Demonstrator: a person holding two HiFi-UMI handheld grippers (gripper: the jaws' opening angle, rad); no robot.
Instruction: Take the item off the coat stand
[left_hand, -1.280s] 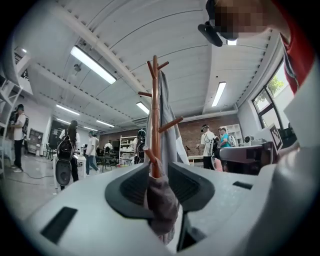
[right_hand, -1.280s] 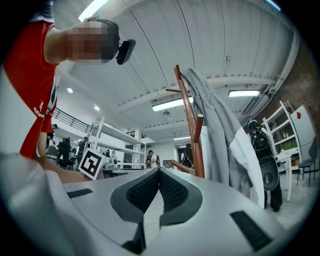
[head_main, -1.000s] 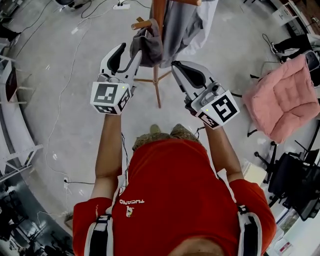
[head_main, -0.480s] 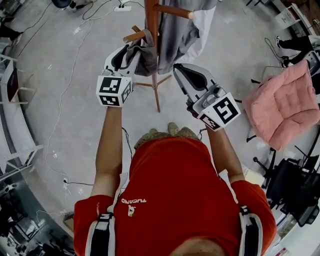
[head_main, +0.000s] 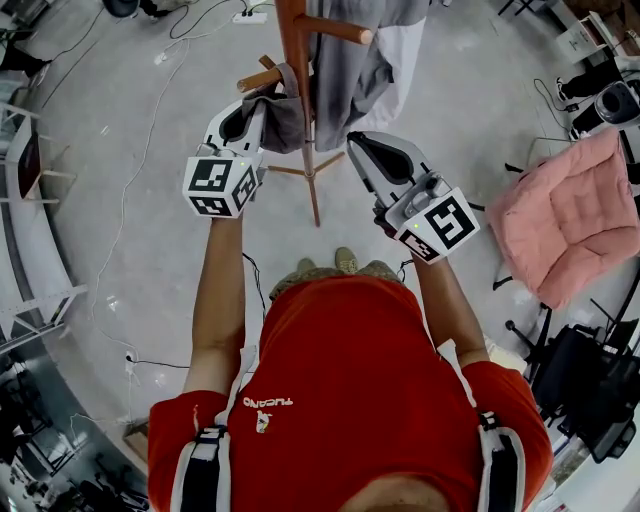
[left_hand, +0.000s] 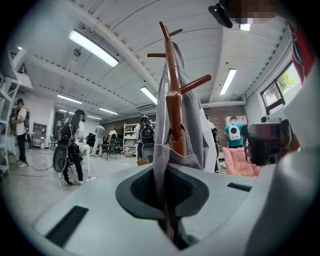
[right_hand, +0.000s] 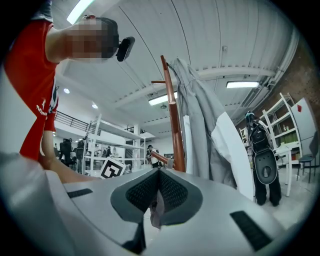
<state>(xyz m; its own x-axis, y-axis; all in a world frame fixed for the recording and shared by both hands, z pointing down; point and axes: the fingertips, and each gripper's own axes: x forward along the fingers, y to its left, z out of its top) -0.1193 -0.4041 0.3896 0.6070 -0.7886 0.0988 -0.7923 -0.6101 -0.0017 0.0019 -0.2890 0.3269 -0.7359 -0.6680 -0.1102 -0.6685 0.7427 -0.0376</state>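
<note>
A wooden coat stand (head_main: 298, 90) rises in front of me. A small dark grey cloth (head_main: 283, 105) hangs from a low peg on its left side, and a larger light grey garment (head_main: 355, 60) hangs on its right. My left gripper (head_main: 258, 105) is shut on the dark grey cloth just below the peg. In the left gripper view the cloth (left_hand: 161, 165) runs down between the closed jaws of the left gripper (left_hand: 165, 200), in front of the stand's pole (left_hand: 174, 107). My right gripper (head_main: 355, 140) is shut and holds nothing, right of the pole (right_hand: 175, 130).
A chair with a pink cushion (head_main: 575, 215) stands to the right. Cables and a power strip (head_main: 242, 13) lie on the grey floor beyond the stand. White shelving (head_main: 25, 180) lines the left side. People stand in the background (left_hand: 70, 145).
The left gripper has moved up to the dark grey cloth by the peg and its jaws have closed on it. The right gripper has hardly moved.
</note>
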